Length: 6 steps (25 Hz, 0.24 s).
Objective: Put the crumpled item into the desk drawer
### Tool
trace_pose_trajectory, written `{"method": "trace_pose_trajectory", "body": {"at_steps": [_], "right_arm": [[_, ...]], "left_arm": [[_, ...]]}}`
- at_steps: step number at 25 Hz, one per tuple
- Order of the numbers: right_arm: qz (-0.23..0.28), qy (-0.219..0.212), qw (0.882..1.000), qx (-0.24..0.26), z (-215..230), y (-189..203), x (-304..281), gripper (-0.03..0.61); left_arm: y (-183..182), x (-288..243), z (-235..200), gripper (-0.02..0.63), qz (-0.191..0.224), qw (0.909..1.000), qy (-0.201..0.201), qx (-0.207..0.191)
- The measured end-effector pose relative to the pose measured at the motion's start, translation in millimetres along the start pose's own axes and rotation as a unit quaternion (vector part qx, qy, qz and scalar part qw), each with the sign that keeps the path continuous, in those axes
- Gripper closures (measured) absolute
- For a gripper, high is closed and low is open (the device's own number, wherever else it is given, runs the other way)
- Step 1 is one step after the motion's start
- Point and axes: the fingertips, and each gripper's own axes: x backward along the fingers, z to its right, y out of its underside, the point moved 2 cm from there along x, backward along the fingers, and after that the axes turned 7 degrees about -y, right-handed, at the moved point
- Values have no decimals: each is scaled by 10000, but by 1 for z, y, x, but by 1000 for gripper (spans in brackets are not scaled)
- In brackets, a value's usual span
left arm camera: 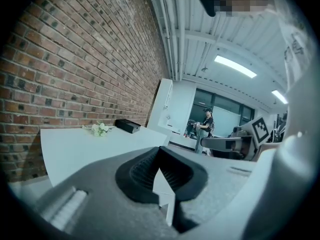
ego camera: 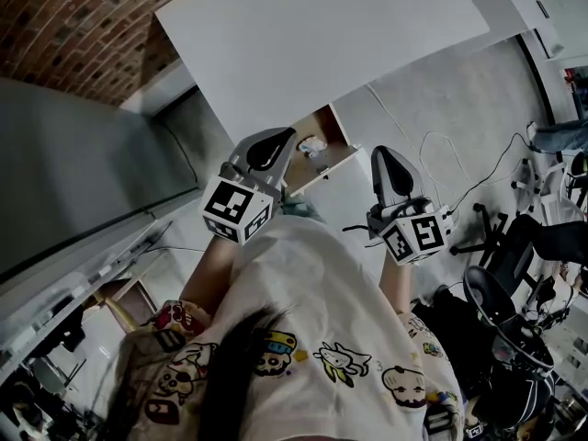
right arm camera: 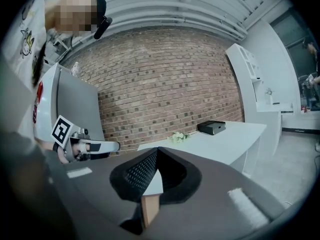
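Note:
A small pale crumpled item (ego camera: 312, 144) lies inside the open wooden desk drawer (ego camera: 334, 129), which juts out under the white desk (ego camera: 322, 35). My left gripper (ego camera: 274, 141) is held just left of the drawer, its jaws shut with nothing in them. My right gripper (ego camera: 391, 162) hovers to the drawer's right, also shut and empty. In the left gripper view the left gripper (left arm camera: 159, 152) has its tips meeting and points over the desk top (left arm camera: 75, 149). In the right gripper view the right gripper (right arm camera: 158, 152) is shut the same way, and the drawer is hidden behind the jaws.
A sprig of white flowers (left arm camera: 100, 129) and a black box (left arm camera: 127, 126) sit on the desk by the brick wall. A grey cabinet (ego camera: 73, 173) stands at the left. Cables (ego camera: 441, 154) and office chairs (ego camera: 514, 301) crowd the floor at the right. A person (left arm camera: 204, 126) stands far back.

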Motion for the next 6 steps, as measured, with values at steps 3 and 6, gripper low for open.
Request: {"method": "trace_pose_trajectory", "body": {"at_steps": [3,6], "right_arm": [[-9,-14,10000,-19,1,1,-3,569],[-1,-35,10000,-47,3,1,-5,569]], "left_arm": [[0,-2,-2,615,-13,10000,0,7],[1,-5,-3,615,-28,10000,10,19]]}}
